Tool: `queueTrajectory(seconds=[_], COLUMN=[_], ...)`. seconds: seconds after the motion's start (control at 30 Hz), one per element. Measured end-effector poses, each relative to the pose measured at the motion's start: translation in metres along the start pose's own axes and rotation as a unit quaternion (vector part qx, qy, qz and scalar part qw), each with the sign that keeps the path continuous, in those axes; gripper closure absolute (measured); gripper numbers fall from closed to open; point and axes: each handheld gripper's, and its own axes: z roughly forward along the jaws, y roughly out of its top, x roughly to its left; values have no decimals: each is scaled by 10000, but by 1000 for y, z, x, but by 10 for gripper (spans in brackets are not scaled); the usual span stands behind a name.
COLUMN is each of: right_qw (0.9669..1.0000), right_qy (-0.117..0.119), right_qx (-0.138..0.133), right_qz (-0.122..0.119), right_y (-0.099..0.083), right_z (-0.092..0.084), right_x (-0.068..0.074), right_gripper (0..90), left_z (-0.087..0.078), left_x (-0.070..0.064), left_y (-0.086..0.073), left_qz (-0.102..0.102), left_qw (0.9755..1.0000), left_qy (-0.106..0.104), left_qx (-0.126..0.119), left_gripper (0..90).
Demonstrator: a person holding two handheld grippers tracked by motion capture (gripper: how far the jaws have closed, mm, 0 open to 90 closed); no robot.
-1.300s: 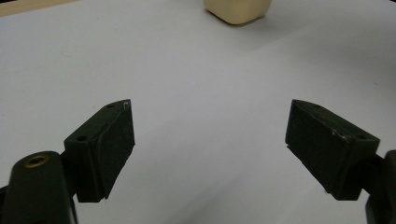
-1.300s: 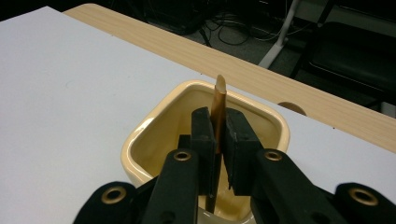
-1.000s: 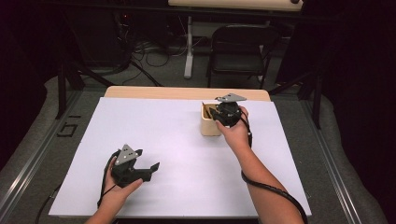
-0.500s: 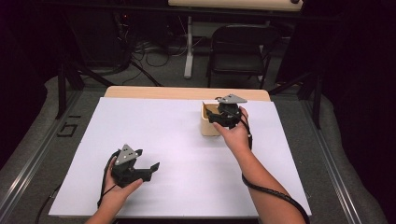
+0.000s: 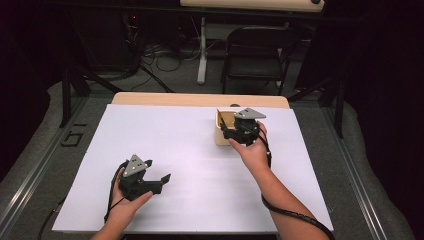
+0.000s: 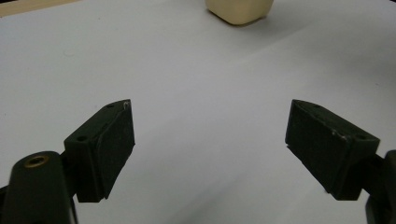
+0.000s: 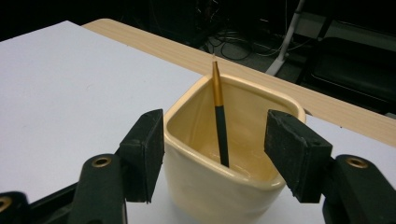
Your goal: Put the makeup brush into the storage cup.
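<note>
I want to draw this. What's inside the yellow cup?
A black pen with a gold end stands in the yellow cup, leaning on the far wall. The near wall hides the pen's bottom tip and part of the cup's floor.

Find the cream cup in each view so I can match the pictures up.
High view: the cup stands right of centre on the white sheet, partly behind the right hand-held gripper.
Left gripper view: top edge, right of centre, far beyond the open jaws.
Right gripper view: bottom centre, between the open jaws, with a pen in it.
Shared landmark: the white sheet.
</note>
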Motion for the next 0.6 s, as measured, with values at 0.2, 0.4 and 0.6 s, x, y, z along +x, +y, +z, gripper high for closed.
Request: queueTrajectory(seconds=[0.2,0.4,0.6], right_qw=[10000,10000,10000], right_qy=[53,75,87], right_qx=[3,-12,-13], right_qz=[-15,9,43], right_y=[-7,-13,-21], right_z=[-7,-14,-22], right_x=[2,1,-1], right_gripper=[381,379,377], left_z=[0,0,1], left_x=[0,0,-1], left_y=[0,0,0], left_qz=[-6,-7,-10], left_qw=[10000,10000,10000], left_qy=[-3,0,14], left_qx=[3,10,16], left_gripper=[160,160,160])
